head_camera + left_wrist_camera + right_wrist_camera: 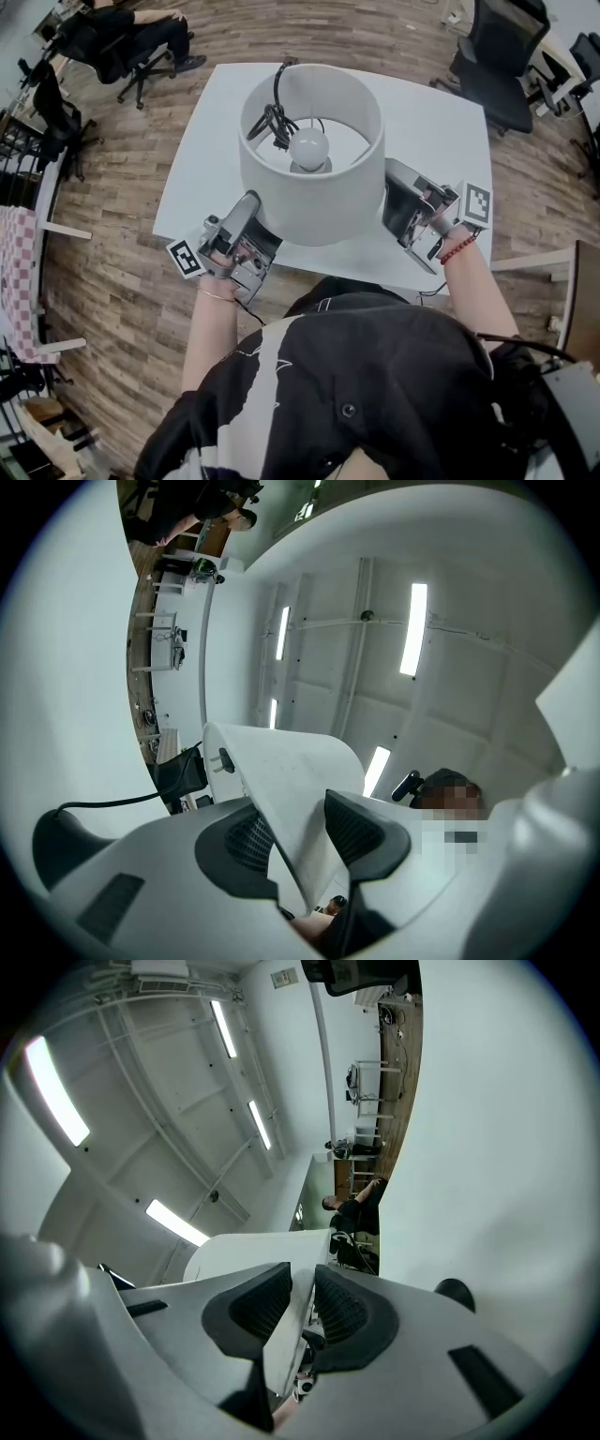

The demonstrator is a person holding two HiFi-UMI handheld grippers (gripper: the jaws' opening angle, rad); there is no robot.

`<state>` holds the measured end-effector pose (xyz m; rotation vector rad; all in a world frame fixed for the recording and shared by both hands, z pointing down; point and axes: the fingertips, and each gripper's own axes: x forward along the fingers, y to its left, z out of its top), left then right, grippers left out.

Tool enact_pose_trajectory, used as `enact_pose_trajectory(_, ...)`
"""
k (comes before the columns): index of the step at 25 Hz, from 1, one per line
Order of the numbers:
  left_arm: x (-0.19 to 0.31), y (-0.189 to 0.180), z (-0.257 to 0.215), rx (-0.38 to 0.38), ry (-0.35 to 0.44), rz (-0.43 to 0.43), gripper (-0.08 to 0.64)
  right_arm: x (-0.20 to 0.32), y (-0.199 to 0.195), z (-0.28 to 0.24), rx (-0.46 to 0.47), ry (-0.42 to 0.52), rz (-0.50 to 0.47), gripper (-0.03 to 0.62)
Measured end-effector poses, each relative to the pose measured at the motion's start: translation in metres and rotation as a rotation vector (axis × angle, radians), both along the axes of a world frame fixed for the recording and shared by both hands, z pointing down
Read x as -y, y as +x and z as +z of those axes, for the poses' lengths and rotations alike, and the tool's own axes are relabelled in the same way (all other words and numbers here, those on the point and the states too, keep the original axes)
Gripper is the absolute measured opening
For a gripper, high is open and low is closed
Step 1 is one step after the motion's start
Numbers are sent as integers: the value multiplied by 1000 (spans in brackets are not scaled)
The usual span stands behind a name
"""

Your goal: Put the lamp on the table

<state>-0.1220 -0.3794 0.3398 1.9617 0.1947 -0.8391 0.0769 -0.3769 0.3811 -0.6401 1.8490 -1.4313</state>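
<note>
A lamp with a white drum shade point(309, 202) hangs over the white table point(427, 122). Looking down into the shade I see its bulb point(309, 147) and a coiled black cord point(274, 122). The lamp's base is hidden, so I cannot tell whether it touches the table. My left gripper point(253, 206) grips the shade's lower left rim. In the left gripper view the thin shade wall point(291, 780) runs between the pads of the left gripper point(302, 841). My right gripper point(389, 178) holds the lower right rim. In the right gripper view the shade's edge point(281, 1340) is pinched between the dark pads of the right gripper point(302, 1302).
Black office chairs point(506, 66) stand past the table's far right corner. A person sits on a chair point(122, 37) at the far left. A checkered cloth point(19, 281) lies at the left edge. Wooden floor surrounds the table.
</note>
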Motion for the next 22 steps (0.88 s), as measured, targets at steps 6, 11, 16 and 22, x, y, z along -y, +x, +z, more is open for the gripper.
enact_pose_trajectory(6,3,-5,3,43,-15,-69,179,2,-3,1,11,-2,-29,84)
enact_pose_trajectory(11,4,-10,-1,60,-16,-104,189,3,-8,-4,7,2,-43,84)
enact_pose_trajectory(16,9,-10,3,98,-27,-128,206,3,-7,-4,1,-3,-42,84)
enact_pose_trajectory(22,17,-12,8,133,-48,-185,234,5,-6,-4,20,1,-31,84)
